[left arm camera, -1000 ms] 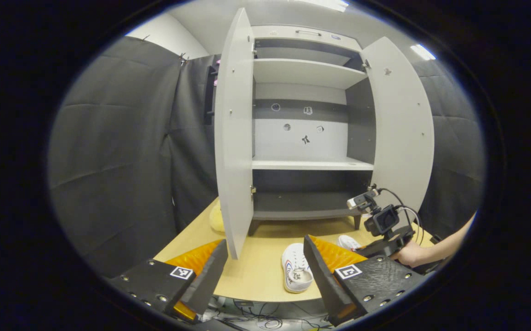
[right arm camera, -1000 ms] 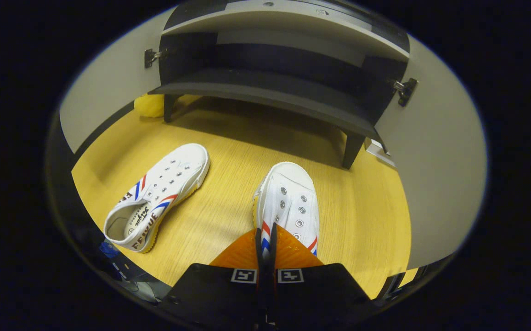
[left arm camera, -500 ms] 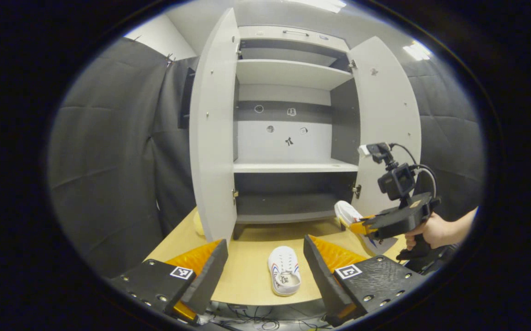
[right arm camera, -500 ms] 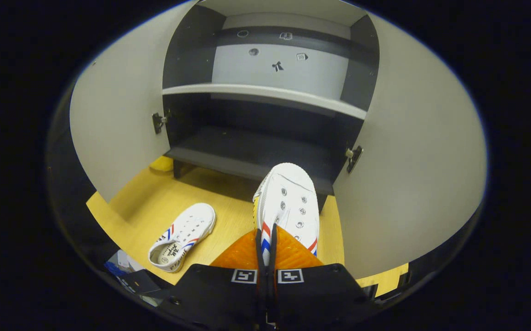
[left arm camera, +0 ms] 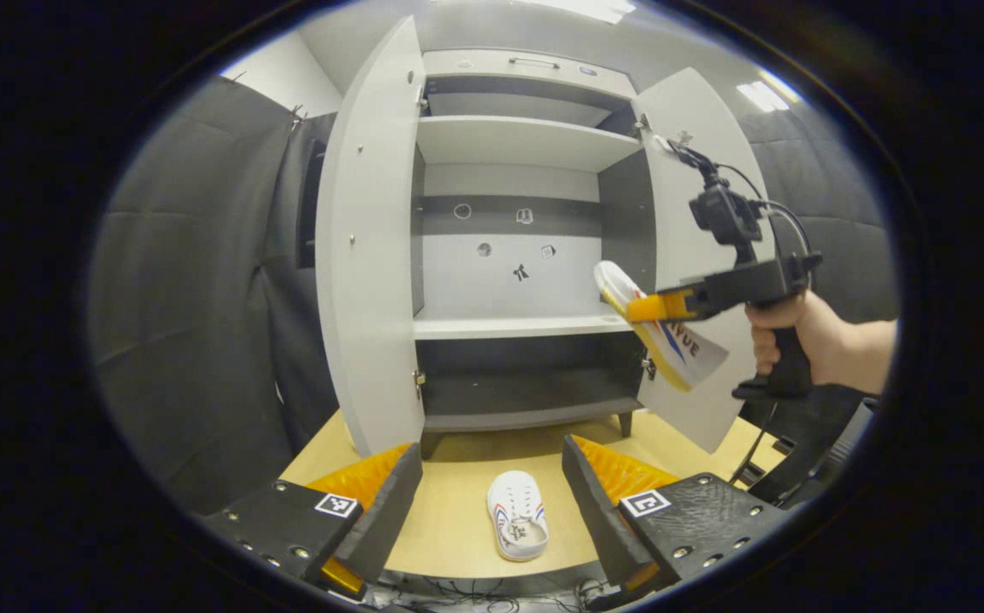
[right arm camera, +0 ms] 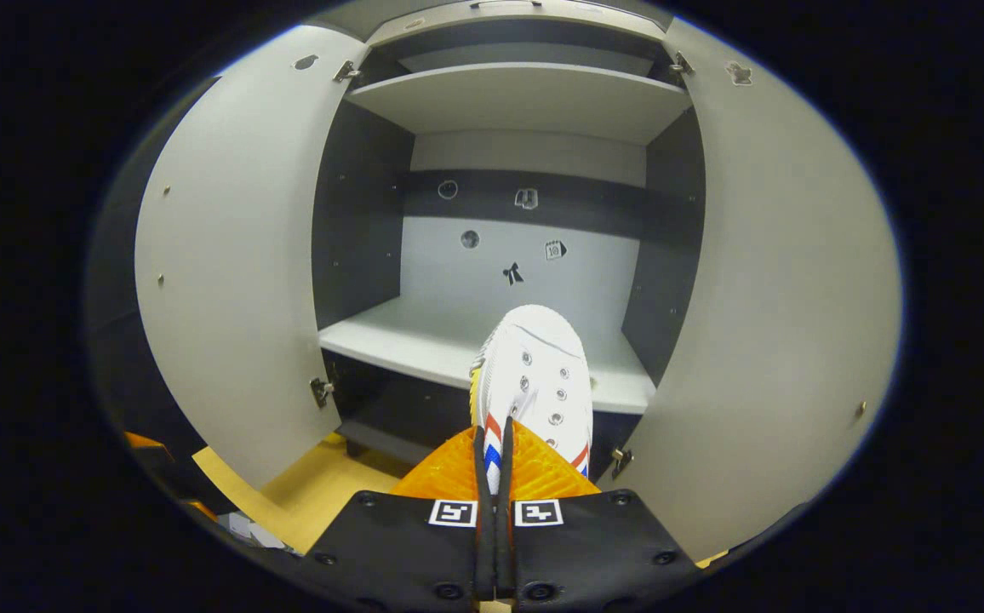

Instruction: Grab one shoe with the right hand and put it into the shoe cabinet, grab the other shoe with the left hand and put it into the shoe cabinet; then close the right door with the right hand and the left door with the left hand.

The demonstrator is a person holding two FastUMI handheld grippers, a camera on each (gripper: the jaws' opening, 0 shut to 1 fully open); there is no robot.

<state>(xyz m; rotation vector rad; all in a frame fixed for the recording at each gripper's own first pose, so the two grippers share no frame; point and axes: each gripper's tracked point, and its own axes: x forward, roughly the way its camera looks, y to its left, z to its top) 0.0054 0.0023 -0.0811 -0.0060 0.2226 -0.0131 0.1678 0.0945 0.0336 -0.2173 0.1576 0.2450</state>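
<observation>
Up in front of the open cabinet, the right gripper has a white shoe pinched by its side wall, fingers squeezed nearly together on the canvas, toe pointing into the cabinet. From the right gripper view the shoe hangs just short of the middle shelf, level with it, and it is hard to say whether the toe is over the shelf edge. Both doors stand wide: left door, right door.

Over in the left gripper view, that same shoe shows side-on, in the air and tilted, toe up towards the shelf, heel hanging lower, gripped by the right gripper with a hand on the handle. It sits just beside the inner face of the right door.

Down low, the left gripper hangs over the near edge of the tabletop with its fingers spread wide and nothing between them. The second shoe lies flat on the tabletop between those fingers as seen from behind, toe towards the cabinet, near the tabletop's front edge and well apart from the cabinet's bottom shelf.
</observation>
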